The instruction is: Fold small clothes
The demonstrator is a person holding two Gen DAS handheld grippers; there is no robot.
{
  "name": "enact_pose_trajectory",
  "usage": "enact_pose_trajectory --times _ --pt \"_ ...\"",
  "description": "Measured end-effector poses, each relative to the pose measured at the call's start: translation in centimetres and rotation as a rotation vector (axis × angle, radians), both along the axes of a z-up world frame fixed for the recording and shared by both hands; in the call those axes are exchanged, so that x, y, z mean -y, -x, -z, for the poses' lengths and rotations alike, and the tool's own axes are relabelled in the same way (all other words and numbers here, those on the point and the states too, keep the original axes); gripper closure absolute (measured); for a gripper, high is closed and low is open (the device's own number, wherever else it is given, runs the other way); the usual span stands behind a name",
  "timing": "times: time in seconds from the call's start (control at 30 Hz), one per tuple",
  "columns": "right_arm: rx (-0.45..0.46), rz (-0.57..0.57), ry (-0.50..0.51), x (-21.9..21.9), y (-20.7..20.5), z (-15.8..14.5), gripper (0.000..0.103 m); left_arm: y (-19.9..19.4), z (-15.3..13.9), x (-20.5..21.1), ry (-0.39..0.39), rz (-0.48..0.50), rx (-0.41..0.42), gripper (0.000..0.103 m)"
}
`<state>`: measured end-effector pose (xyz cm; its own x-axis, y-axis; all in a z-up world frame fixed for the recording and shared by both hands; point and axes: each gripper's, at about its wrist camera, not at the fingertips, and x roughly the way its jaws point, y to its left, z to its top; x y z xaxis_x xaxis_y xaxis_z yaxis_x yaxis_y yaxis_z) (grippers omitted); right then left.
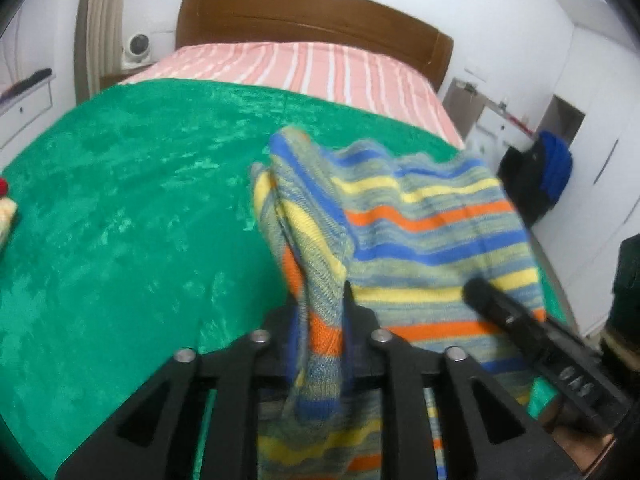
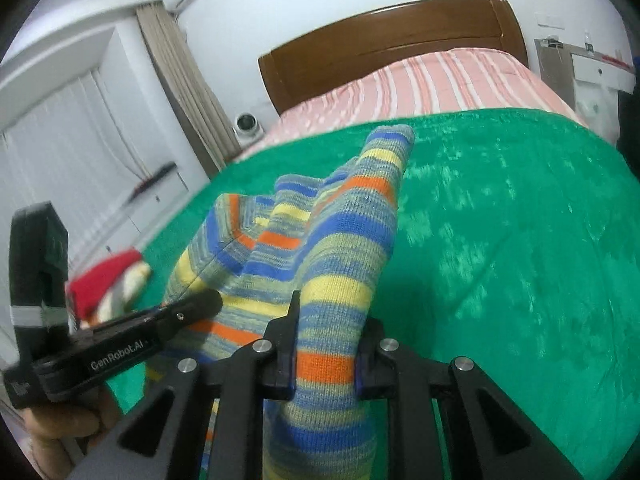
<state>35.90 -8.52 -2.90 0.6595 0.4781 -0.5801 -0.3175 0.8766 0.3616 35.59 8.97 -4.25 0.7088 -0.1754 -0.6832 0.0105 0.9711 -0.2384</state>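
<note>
At the far left, a small red and cream garment (image 2: 110, 284) lies on the green blanket (image 1: 120, 200) that covers the near part of the bed (image 1: 320, 68). Moving right, the left hand-held gripper (image 1: 320, 332) is closed on a bunched fold of a striped knit garment (image 1: 420, 240), banded in blue, yellow and orange. The garment hangs lifted above the blanket, stretched between both tools. Further right, the right hand-held gripper (image 2: 326, 344) is clamped across another part of the same knit, its jaws narrowed on the fabric. The knit looks soft, light and limp, likely to sag and stretch, so hems or edges seem the surest places to grip.
</note>
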Motion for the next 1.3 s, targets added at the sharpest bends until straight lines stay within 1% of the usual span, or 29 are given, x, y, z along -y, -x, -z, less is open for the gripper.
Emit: enact_pose_trajectory --times 0.03,0.07,0.1,0.13,0.2,0.23,0.3,0.33,0.37,0.4,0.43,0.47,0.5,0.53,0.6,0.67,0.73,0.83,0.97,1.03,1.13,1.3 --pt "-0.012 0.003 -0.013 0.1 -0.5 -0.1 0.075 -0.7 1.2 0.1 -0.055 -0.024 -0.048 0.027" --pt "-0.038 0.007 -0.003 -0.2 -1.2 0.3 0.064 -0.8 2.1 -0.2 -0.101 -0.058 -0.075 0.016" --pt "-0.072 0.027 0.037 0.3 -1.8 1.2 0.024 -0.4 3.0 -0.7 -0.140 -0.094 -0.086 0.014" --pt "-0.091 0.054 0.074 1.2 -1.8 2.0 0.000 0.5 3.9 -1.3 -0.165 -0.123 -0.085 0.014" --pt "-0.082 0.089 0.142 2.9 -0.5 2.6 0.001 3.2 5.2 -2.5 -0.159 -0.147 -0.069 0.014" --pt "-0.065 0.105 0.191 3.7 0.5 2.8 0.001 5.0 5.5 -2.8 -0.171 -0.164 -0.064 0.014" --pt "-0.029 0.096 0.282 4.7 2.7 3.1 0.001 7.6 5.5 -2.5 -0.196 -0.176 -0.029 0.014" --pt "-0.008 0.082 0.330 5.0 4.2 3.1 0.001 9.9 5.0 -2.1 -0.218 -0.179 0.011 0.011" --pt "0.014 0.064 0.375 5.1 5.9 3.1 0.001 10.7 4.5 -1.9 -0.239 -0.183 0.031 0.008" --pt "0.035 0.051 0.404 5.2 7.3 3.0 0.001 11.5 4.0 -1.7 -0.259 -0.191 0.048 0.002" --pt "0.065 0.038 0.436 5.1 9.2 2.5 0.001 13.4 3.0 -0.8 -0.270 -0.201 0.083 0.001" --pt "0.085 0.034 0.449 5.4 10.2 2.0 0.001 13.5 2.5 -0.6 -0.262 -0.197 0.099 0.001" --pt "0.113 0.034 0.456 5.6 11.6 1.5 0.001 14.8 1.5 0.0 -0.236 -0.182 0.113 0.001" --pt "0.141 0.042 0.459 5.5 13.0 0.8 0.001 15.1 0.7 0.2 -0.216 -0.174 0.117 0.000" --pt "0.196 0.068 0.441 5.5 15.5 -0.5 0.001 16.4 -0.5 0.7 -0.198 -0.175 0.125 0.000" --pt "0.214 0.079 0.417 5.9 17.0 -1.3 0.001 17.6 -1.4 1.4 -0.214 -0.195 0.138 0.000" --pt "0.194 0.089 0.399 5.6 17.8 -1.8 0.001 18.7 -1.9 1.8 -0.227 -0.207 0.144 0.000" --pt "0.162 0.087 0.388 5.0 18.9 -2.1 0.001 19.9 -2.3 2.1 -0.229 -0.205 0.127 0.000" --pt "0.141 0.081 0.324 4.8 20.3 -3.1 0.001 20.9 -2.6 2.2 -0.266 -0.218 0.121 0.000" --pt "0.143 0.081 0.299 4.6 20.9 -3.6 0.001 21.7 -2.9 2.4 -0.273 -0.219 0.131 0.000" --pt "0.145 0.080 0.270 4.3 21.7 -4.6 0.001 22.6 -3.4 2.6 -0.262 -0.210 0.146 0.000" --pt "0.174 0.116 0.294 3.9 23.0 -5.7 0.001 24.1 -4.4 2.8 -0.238 -0.202 0.177 0.000"
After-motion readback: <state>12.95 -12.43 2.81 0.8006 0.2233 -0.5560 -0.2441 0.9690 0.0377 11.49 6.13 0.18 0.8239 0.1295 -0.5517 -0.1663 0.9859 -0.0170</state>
